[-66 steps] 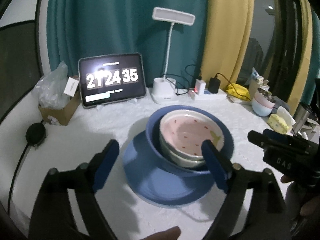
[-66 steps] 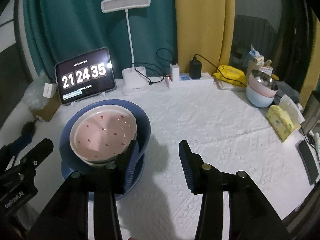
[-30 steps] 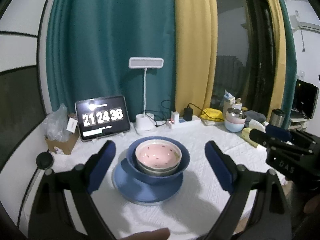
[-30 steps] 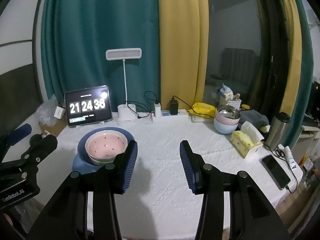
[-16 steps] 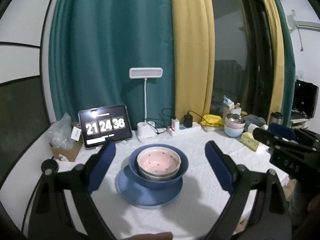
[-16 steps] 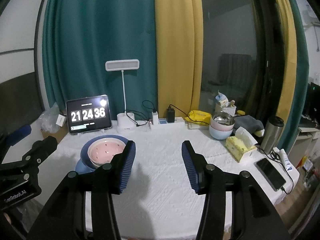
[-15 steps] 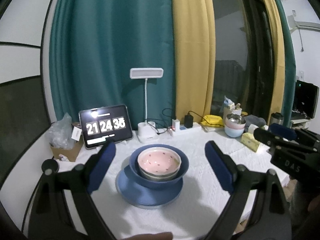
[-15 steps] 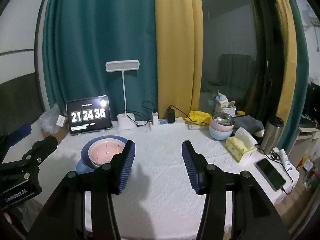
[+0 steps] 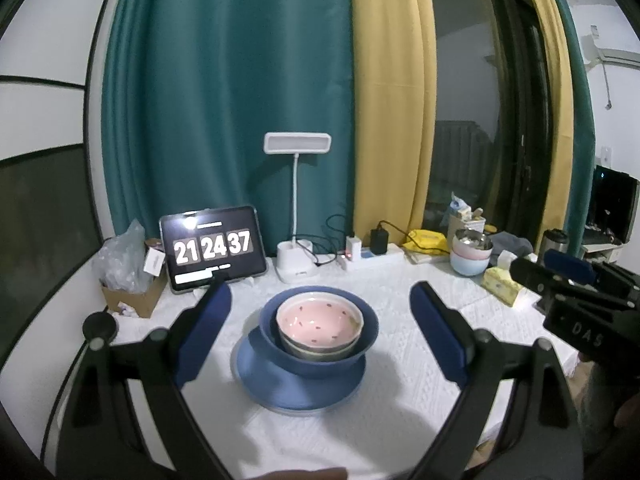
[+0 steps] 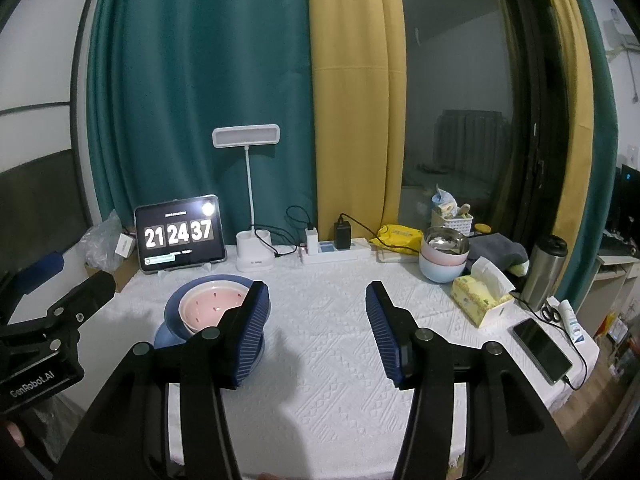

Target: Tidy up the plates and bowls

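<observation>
A stack stands on the white tablecloth: a blue plate (image 9: pixel 300 384) at the bottom, a blue bowl (image 9: pixel 368 332) on it, and a pink bowl with red specks (image 9: pixel 318 322) nested inside over a metal-looking bowl. The stack also shows in the right wrist view (image 10: pixel 212 300), partly behind my right gripper's left finger. My left gripper (image 9: pixel 320 336) is open and empty, held back from the stack. My right gripper (image 10: pixel 318 326) is open and empty, to the right of the stack above bare cloth.
A tablet clock (image 9: pixel 214 248), a desk lamp (image 9: pixel 296 208) and a power strip (image 10: pixel 336 254) line the back edge. Another stack of bowls (image 10: pixel 444 256), a tissue box (image 10: pixel 482 300), a steel flask (image 10: pixel 544 268) and a phone (image 10: pixel 542 350) stand at the right. A cardboard box with plastic bag (image 9: pixel 128 280) is at the left.
Both grippers have pulled back and up from the stack over the last two seconds; it looks smaller and farther. In the last half second little has moved. Both stay open.
</observation>
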The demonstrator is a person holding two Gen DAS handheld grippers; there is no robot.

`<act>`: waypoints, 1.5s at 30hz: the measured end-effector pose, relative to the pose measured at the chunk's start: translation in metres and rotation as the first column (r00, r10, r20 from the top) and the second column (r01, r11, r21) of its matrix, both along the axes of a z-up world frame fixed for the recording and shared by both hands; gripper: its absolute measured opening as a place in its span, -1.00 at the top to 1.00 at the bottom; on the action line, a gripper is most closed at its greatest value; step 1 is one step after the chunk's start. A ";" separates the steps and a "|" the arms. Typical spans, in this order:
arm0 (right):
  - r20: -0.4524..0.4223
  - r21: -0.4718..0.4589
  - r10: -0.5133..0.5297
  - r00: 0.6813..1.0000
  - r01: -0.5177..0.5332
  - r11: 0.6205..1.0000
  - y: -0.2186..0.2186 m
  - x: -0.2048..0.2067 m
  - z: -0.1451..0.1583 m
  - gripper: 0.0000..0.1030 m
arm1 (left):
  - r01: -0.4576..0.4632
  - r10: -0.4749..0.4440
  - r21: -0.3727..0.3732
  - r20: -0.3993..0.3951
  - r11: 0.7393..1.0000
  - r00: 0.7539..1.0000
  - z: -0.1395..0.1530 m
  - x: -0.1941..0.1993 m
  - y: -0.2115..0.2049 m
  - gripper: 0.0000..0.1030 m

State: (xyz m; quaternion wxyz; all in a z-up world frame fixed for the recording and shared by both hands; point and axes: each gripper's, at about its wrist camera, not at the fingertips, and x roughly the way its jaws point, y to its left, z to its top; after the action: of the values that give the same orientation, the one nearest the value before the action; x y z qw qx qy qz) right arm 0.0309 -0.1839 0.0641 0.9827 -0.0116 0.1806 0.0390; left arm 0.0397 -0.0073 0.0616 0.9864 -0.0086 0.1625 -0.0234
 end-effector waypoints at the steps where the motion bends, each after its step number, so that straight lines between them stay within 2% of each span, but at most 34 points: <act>1: 0.001 0.000 0.000 1.000 0.000 1.000 0.000 0.000 0.000 -0.04 | -0.003 0.003 -0.001 -0.002 1.000 1.000 0.000 0.000 -0.001 -0.79; 45: -0.012 0.000 -0.001 1.000 0.001 1.000 0.001 0.001 -0.003 -0.05 | -0.022 0.022 -0.004 -0.024 1.000 0.999 -0.009 0.006 0.003 -0.79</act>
State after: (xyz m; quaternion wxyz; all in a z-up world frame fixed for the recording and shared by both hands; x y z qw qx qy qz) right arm 0.0321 -0.1828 0.0611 0.9816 -0.0112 0.1866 0.0386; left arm 0.0458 -0.0040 0.0526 0.9846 -0.0129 0.1739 -0.0127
